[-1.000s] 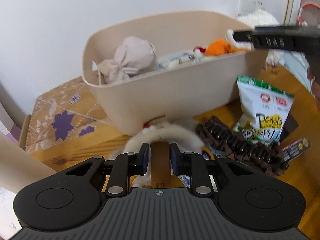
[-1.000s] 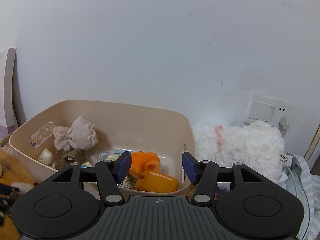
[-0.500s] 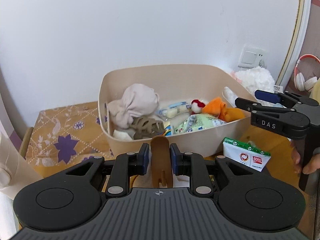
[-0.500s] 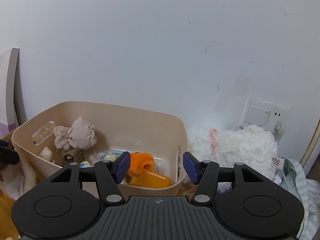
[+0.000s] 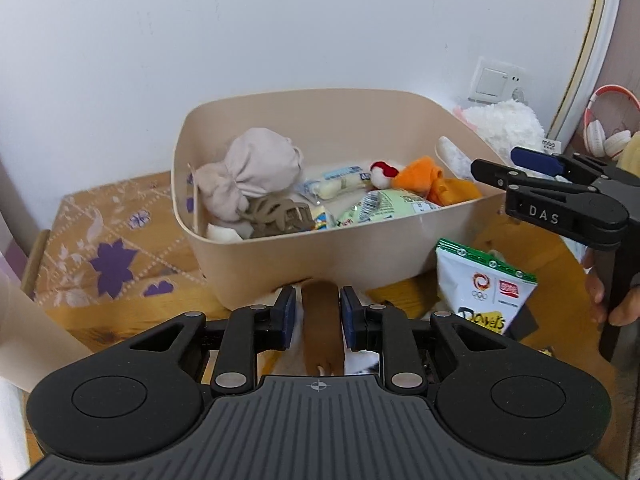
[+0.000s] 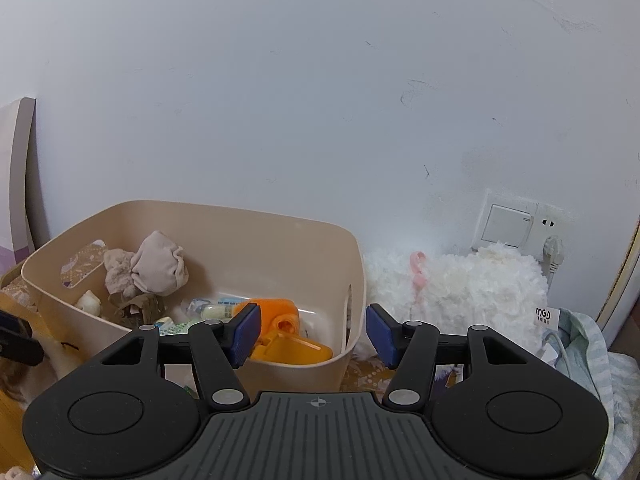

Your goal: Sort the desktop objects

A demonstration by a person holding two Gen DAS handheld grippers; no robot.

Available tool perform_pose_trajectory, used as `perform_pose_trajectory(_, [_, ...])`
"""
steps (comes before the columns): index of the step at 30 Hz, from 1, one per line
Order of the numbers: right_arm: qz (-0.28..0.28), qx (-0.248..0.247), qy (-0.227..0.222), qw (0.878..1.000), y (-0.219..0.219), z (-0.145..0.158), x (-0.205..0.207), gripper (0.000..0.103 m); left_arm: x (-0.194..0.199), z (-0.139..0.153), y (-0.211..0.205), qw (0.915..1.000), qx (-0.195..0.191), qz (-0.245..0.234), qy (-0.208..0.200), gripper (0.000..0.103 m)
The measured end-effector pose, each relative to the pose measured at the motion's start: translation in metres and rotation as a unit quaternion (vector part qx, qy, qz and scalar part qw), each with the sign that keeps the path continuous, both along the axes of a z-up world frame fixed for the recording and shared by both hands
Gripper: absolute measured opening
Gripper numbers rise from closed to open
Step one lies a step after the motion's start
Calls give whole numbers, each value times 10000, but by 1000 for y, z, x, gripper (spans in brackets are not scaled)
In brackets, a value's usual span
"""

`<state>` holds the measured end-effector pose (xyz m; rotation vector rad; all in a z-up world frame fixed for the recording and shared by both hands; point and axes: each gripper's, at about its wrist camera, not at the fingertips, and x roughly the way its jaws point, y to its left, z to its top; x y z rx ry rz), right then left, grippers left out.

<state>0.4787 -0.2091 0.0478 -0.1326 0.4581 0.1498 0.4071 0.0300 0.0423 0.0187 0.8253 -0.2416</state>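
Observation:
My left gripper (image 5: 318, 312) is shut on a brown strip (image 5: 322, 320) that belongs to a white furry toy hanging under the fingers, mostly hidden. It hovers just in front of the beige bin's near wall (image 5: 320, 248). The bin holds a beige cloth bundle (image 5: 256, 168), a brown hair claw (image 5: 280, 216), snack packets and an orange toy (image 5: 424, 178). My right gripper (image 6: 314, 334) stands open with nothing between its blue pads, over the bin's right end (image 6: 352, 280); it shows in the left wrist view (image 5: 516, 166) too.
A white and green snack bag (image 5: 480, 292) leans against the bin's front right. A fluffy white plush (image 6: 460, 280) lies right of the bin under a wall socket (image 6: 516, 228). A patterned cloth (image 5: 108, 248) covers the desk at left. A hand (image 5: 616, 300) holds the right gripper's handle.
My left gripper has risen from low by the desk items, carrying the brown strip, and now looks into the bin from above. The right gripper has stayed almost still and open.

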Motion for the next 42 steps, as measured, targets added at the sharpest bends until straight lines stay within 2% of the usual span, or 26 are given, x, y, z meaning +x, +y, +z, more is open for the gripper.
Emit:
perform_pose_trajectory(4, [9,-26,8,10000,-1,-3,-2,63,-3,3,3,9990,-428,-35,-91,21])
perform_pose_trajectory(5, [6,-19,-5,10000,-2,-3,-3,63,-4,2,1,9994,-323,-32,-120,16])
perform_pose_trajectory(7, [0,-15,-15,10000,-3,-3,-4,63,-3,-2,-4,10000,-7,-41,-54,15])
perform_pose_trajectory(9, [-8,-31,-30,10000,-4,-2,-5,64,-3,-7,-5,9999,128,-26,35,15])
perform_pose_trajectory(13, [-25,-19,-35,10000,-5,-3,-7,64,-3,-11,1,10000,39,-6,88,15])
perform_pose_trajectory(15, [-23,-24,-62,10000,-6,-3,-8,64,-1,-14,0,9996,71,-101,253,15])
perform_pose_trajectory(22, [-2,32,-123,9999,-9,-2,-15,65,-6,-19,-3,9990,264,-206,289,17])
perform_pose_trajectory(25, [22,-7,-167,9999,-9,-2,-19,66,-9,-23,-9,9978,435,-364,337,32])
perform_pose_trajectory(26, [29,-22,-178,9998,-8,-2,-19,66,-10,-25,-11,9975,438,-413,381,43])
perform_pose_trajectory(29, [33,-21,-185,9998,-9,-1,-21,66,-9,-31,-19,9969,382,-460,511,62])
perform_pose_trajectory(31, [29,-31,-192,9998,-8,-1,-22,66,-6,-36,-22,9965,334,-424,634,68])
perform_pose_trajectory(35, [26,-21,-206,9998,-10,0,-25,67,-1,-47,-29,9964,397,-247,704,66])
perform_pose_trajectory(37, [19,-41,-212,9998,-11,1,-26,69,1,-51,-30,9964,323,-196,761,44])
perform_pose_trajectory(38, [10,-55,-218,9997,-11,0,-26,70,2,-54,-29,9957,240,-201,869,38])
perform_pose_trajectory(42, [-36,-26,-220,9997,-15,0,-27,70,0,-57,-24,9960,95,-151,874,38])
